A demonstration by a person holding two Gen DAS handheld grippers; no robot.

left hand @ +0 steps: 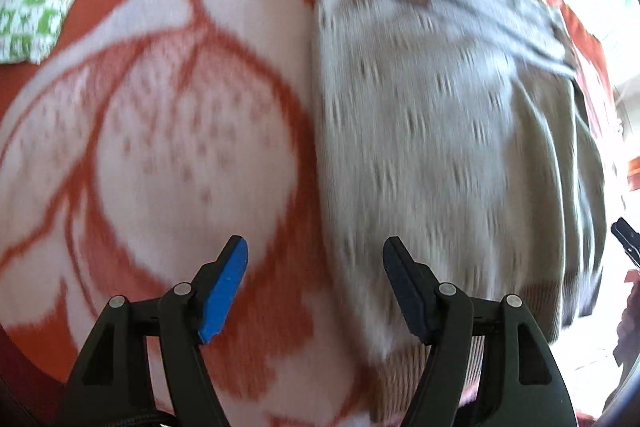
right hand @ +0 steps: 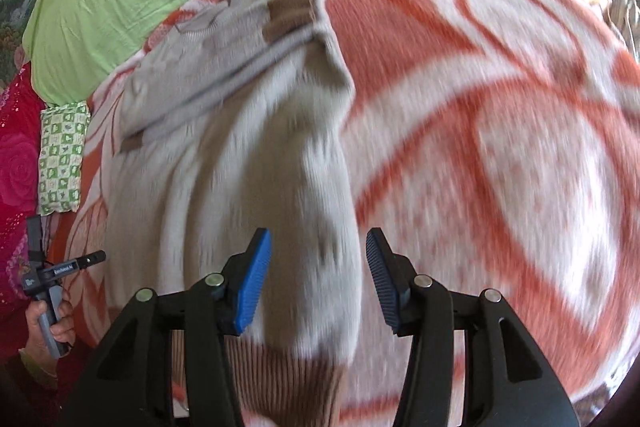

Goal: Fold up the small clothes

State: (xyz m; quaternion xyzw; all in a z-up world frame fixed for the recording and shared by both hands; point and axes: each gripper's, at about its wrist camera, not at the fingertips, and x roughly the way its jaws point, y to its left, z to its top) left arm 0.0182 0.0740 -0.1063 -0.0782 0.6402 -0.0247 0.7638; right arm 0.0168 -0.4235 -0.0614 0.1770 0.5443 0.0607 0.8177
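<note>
My left gripper (left hand: 315, 283) hangs with its jaws wide apart and nothing between them, over the orange-and-white blanket (left hand: 168, 131) beside the left edge of the grey knitted sweater (left hand: 420, 147). The sweater lies lengthwise on the blanket, its sleeves drawn in across the chest and its brown ribbed hem (right hand: 280, 375) nearest me. My right gripper (right hand: 319, 281) stands part open above the sweater's right edge, gripping nothing. I judge the side folds made; folding it across its length is left.

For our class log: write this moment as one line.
left gripper: open, empty | right gripper: open, empty | sweater: on blanket
</note>
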